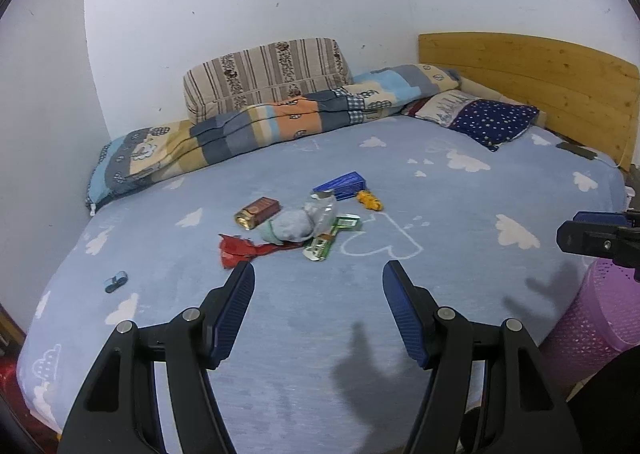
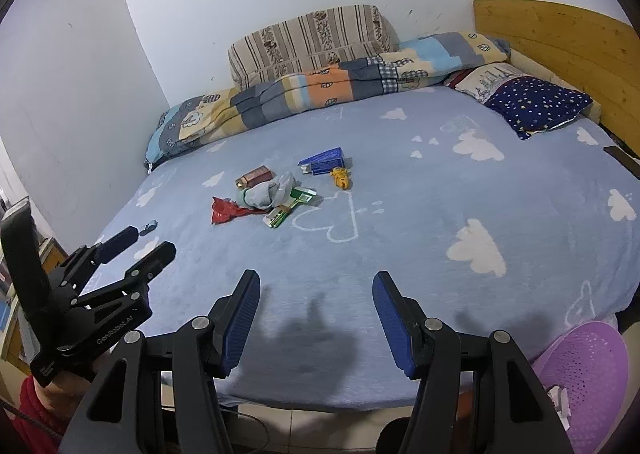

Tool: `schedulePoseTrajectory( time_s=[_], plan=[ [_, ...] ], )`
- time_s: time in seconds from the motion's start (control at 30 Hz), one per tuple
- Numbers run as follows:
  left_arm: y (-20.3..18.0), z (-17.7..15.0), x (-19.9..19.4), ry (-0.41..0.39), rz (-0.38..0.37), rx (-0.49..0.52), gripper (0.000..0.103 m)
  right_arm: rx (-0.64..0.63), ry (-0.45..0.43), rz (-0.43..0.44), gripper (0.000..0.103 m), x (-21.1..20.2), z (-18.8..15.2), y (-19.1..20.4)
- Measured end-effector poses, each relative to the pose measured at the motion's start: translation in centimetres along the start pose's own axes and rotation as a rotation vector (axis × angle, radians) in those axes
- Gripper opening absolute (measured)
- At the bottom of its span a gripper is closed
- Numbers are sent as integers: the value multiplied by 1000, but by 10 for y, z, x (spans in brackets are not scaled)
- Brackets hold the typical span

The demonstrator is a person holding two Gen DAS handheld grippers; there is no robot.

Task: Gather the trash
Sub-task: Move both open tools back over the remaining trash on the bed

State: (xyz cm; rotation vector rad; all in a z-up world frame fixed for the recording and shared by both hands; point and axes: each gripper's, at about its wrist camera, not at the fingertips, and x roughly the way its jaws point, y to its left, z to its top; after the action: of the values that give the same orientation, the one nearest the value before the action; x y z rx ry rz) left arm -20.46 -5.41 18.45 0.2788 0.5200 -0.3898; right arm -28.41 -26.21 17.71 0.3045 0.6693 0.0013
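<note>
A heap of trash lies mid-bed: a red wrapper (image 1: 240,248) (image 2: 225,211), a brown box (image 1: 258,211) (image 2: 255,176), a grey crumpled wad (image 1: 292,226) (image 2: 262,194), green wrappers (image 1: 326,242) (image 2: 288,208), a blue carton (image 1: 342,183) (image 2: 325,160) and a yellow wrapper (image 1: 370,200) (image 2: 342,177). A small blue scrap (image 1: 116,281) (image 2: 148,228) lies apart at the left. My left gripper (image 1: 319,274) (image 2: 138,244) is open and empty, short of the heap. My right gripper (image 2: 316,282) is open and empty over the bed's near edge.
A purple perforated basket (image 1: 604,310) (image 2: 588,370) stands on the floor at the bed's near right corner. A folded quilt (image 1: 256,126), striped cushion (image 1: 264,74) and starry pillow (image 1: 484,118) line the far side. A wooden headboard (image 1: 540,74) is at the right, with a dark phone (image 1: 576,150) near it.
</note>
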Motion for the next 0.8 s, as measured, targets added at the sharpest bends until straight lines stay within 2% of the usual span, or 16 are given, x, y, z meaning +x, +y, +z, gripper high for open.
schedulePoseTrajectory(
  time_s=[0.5, 0.6, 0.8],
  plan=[
    [39, 1, 18, 40, 64, -58, 67, -12, 47, 44, 62, 46, 16, 25],
    [68, 2, 28, 88, 78, -134, 67, -20, 61, 61, 62, 62, 25, 34],
    [169, -6, 46, 158, 245, -406, 67, -65, 88, 102, 62, 110, 53, 64]
  ],
)
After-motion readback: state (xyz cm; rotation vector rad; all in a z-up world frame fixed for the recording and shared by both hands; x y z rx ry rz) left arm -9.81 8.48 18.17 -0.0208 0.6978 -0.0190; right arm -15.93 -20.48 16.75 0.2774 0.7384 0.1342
